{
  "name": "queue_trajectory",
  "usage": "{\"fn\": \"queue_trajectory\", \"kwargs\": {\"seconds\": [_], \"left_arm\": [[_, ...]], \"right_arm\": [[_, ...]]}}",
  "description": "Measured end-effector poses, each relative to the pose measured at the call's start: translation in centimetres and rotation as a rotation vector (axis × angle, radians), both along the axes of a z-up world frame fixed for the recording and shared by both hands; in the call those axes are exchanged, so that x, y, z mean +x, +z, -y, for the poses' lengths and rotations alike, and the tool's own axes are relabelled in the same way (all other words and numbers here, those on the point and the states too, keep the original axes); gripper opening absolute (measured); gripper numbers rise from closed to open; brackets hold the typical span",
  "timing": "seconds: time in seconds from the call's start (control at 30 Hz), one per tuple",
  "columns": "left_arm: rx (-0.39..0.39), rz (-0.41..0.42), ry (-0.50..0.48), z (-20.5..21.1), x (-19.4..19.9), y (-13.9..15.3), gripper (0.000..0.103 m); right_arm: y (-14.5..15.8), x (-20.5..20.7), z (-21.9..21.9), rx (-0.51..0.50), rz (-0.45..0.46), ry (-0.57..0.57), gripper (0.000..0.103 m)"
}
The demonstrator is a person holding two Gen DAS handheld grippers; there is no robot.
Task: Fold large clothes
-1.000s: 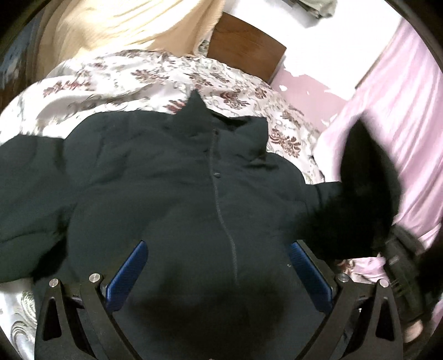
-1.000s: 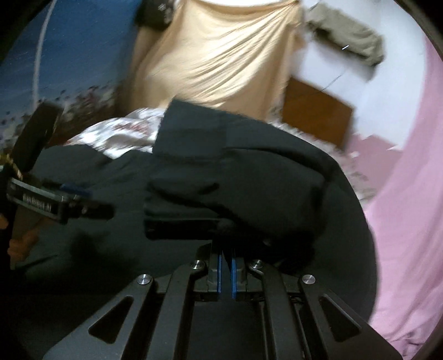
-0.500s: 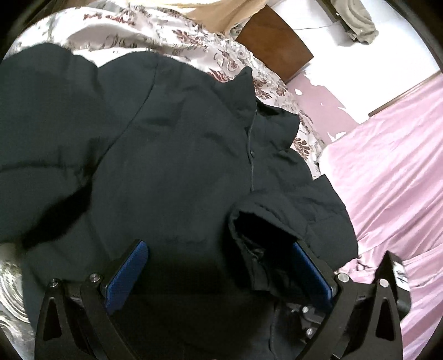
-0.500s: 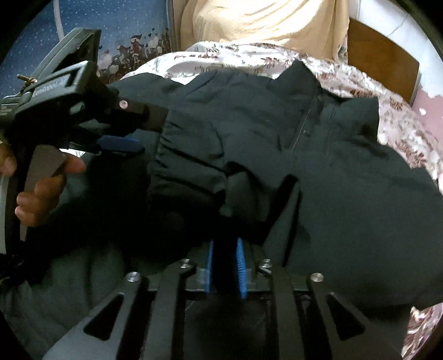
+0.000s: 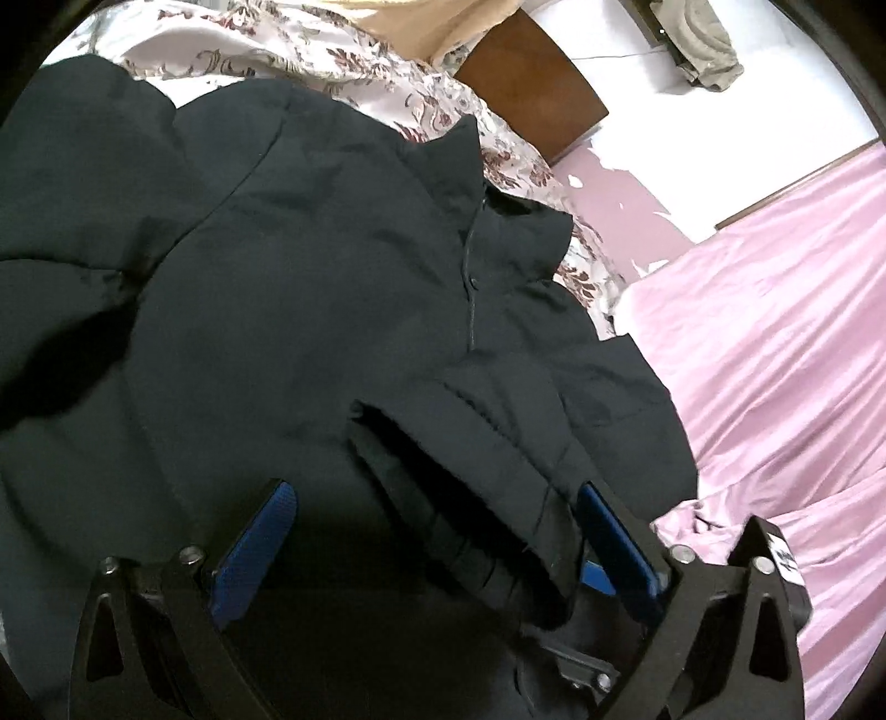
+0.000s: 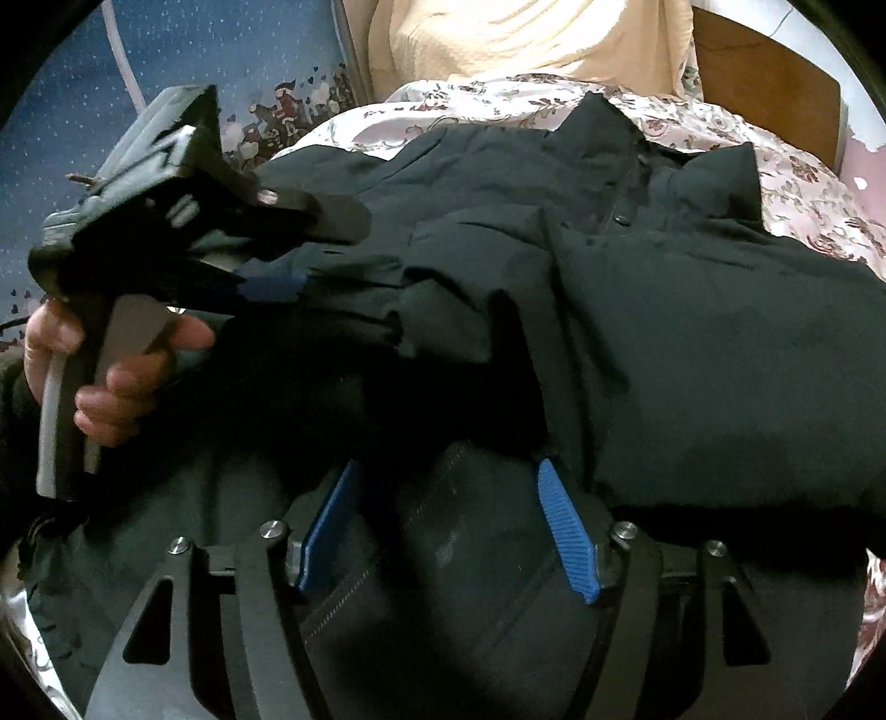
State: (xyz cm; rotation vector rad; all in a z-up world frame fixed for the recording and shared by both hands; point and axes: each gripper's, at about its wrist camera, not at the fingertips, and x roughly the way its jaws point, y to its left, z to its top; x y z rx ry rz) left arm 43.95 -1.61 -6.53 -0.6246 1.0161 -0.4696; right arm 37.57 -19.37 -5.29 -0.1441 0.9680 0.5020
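Note:
A large black jacket (image 5: 310, 310) lies front-up on the bed, collar toward the headboard. Its right sleeve (image 5: 498, 443) is folded across the chest, with the cuff near my left gripper. My left gripper (image 5: 437, 509) is open just above the jacket's lower front, the cuff lying between its blue pads. My right gripper (image 6: 448, 487) is open and empty over the jacket (image 6: 692, 332), below the folded sleeve (image 6: 443, 288). The left gripper (image 6: 271, 288) also shows in the right wrist view, held by a hand at the left.
The jacket rests on a floral bedspread (image 5: 343, 61). A pink satin cover (image 5: 775, 360) lies at the right. A brown wooden headboard (image 5: 531, 94) and a cream cloth (image 6: 526, 39) stand at the far end. A blue wall hanging (image 6: 166, 72) is at the left.
My right gripper carried the sleeve across the jacket's chest, then opened and let it go. The left gripper stayed open and shifted lower over the jacket.

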Motion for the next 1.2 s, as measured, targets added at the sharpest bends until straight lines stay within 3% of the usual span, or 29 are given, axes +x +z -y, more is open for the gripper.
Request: {"fn": "queue_trajectory", "kwargs": {"seconds": [0.07,0.1,0.17,0.2,0.4,0.57,0.67,0.77,0.93,1.03,1.2], "left_arm": [[0.024,-0.001,0.001,0.4,0.2,0.1,0.055],[0.042,0.002,0.008,0.5,0.3,0.4,0.044],[0.076,0.037,0.029,0.3,0.1,1.2,0.013],[0.084,0.069,0.031,0.4,0.1,1.9,0.008],[0.243,0.244,0.091,-0.9,-0.7,6.4,0.005],[0.354,0.300,0.135,-3.0,0.0,8.5,0.004],[0.432,0.308,0.133,-3.4,0.5,8.0,0.004],[0.511,0.301,0.121,-2.6,1.1,6.5,0.004],[0.572,0.252,0.132,-2.5,2.9,3.6,0.005],[0.580,0.239,0.128,-2.7,3.3,2.6,0.005],[0.574,0.212,0.131,-2.8,3.4,1.1,0.006]], "right_arm": [[0.1,-0.4,0.5,0.001,0.010,-0.009,0.062],[0.2,-0.7,0.6,-0.002,0.017,-0.014,0.062],[0.6,-1.3,0.9,-0.008,0.036,-0.018,0.062],[0.8,-1.6,0.9,-0.014,0.047,-0.020,0.062],[3.1,-3.5,2.1,-0.020,0.148,-0.042,0.062],[6.1,-4.1,4.2,-0.008,0.278,-0.112,0.062],[7.2,-2.6,6.6,-0.061,0.333,-0.249,0.063],[6.3,0.4,9.3,-0.107,0.299,-0.366,0.063],[1.5,6.9,13.9,-0.107,0.119,-0.524,0.063],[-1.1,8.2,14.3,-0.093,0.058,-0.538,0.063],[-3.2,9.0,13.8,-0.090,0.038,-0.529,0.064]]}}
